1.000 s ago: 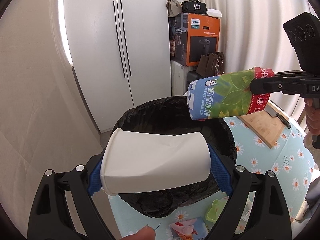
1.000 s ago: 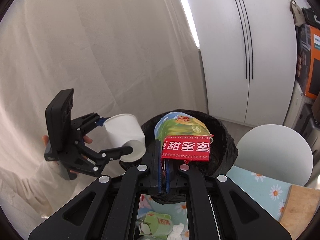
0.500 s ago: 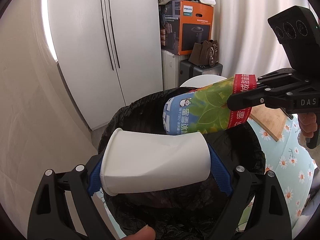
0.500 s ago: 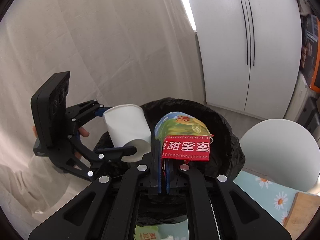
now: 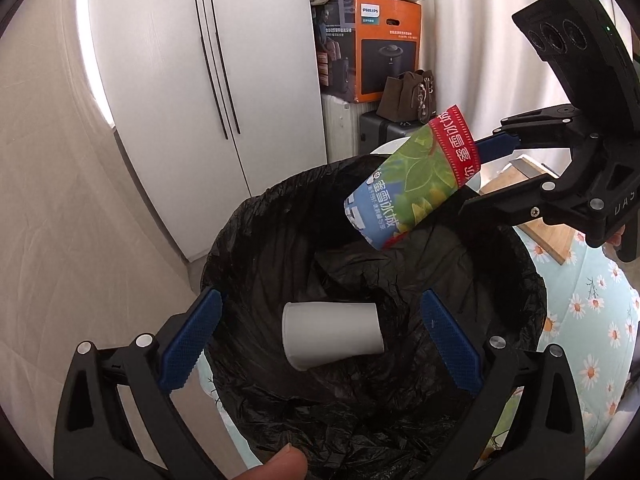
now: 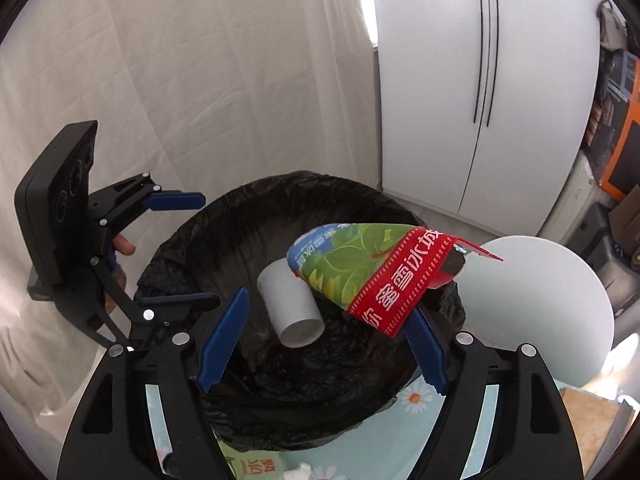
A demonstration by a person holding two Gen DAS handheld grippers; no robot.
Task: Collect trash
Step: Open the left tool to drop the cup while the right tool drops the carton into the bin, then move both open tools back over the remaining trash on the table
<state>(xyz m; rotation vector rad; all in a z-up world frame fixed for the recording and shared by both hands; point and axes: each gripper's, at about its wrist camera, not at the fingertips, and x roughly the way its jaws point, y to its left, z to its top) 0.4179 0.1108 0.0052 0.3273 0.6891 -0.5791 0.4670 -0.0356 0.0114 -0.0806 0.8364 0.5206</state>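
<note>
two grippers, left gripper (image 5: pixel 320 344) and right gripper (image 6: pixel 324 340), fingers just spread (nothing pinched); smooth white cup (image 5: pixel 332 334), crumpled printed cup (image 6: pixel 360 268) over wrinkly black bag (image 5: pixel 520 280).

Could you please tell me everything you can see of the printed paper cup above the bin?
The printed paper cup is a squashed, tapered cup with green leaves, a blue base band with white characters and a red rim band. The rim is flattened and a torn flap sticks out. It lies tilted, base down toward the black-lined bin, above the white cup inside. The right gripper has just been opening; the rim rests against one blue pad, apparently unclamped.
</note>
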